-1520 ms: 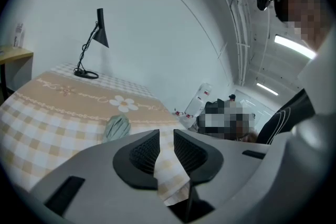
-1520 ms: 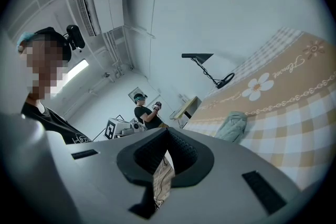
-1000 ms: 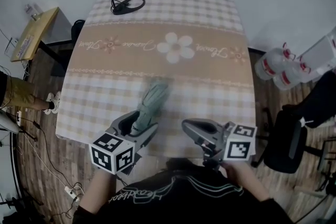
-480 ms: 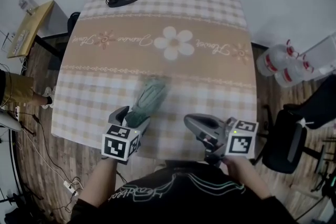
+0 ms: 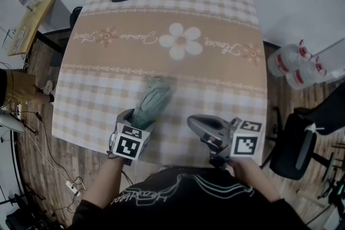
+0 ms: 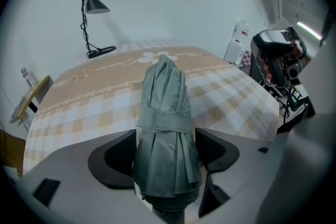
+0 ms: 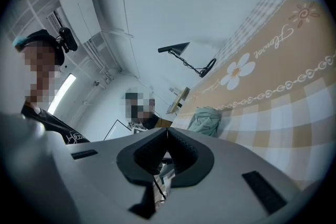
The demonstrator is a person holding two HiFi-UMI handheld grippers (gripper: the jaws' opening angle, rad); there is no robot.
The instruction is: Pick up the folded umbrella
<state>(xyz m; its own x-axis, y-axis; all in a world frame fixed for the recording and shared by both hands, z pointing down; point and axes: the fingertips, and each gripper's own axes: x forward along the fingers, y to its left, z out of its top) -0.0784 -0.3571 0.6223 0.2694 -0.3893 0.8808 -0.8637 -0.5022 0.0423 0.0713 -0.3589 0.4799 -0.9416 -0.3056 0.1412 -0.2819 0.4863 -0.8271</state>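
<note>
My left tool [image 6: 165, 153] is opening astride the umbrella [image 5: 153, 100], not yet pressing; soft, light bundle, I'd clamp its thick end.

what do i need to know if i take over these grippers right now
Left gripper: jaws opening, set either side of the near end of the umbrella, pads not pressing on it.
Right gripper: shut, empty, over the near edge of the table, right of the umbrella.
Umbrella: folded, lying flat on the table near the front edge.
Done: left gripper lined up on the umbrella.
Left: close on it and lift.
</note>
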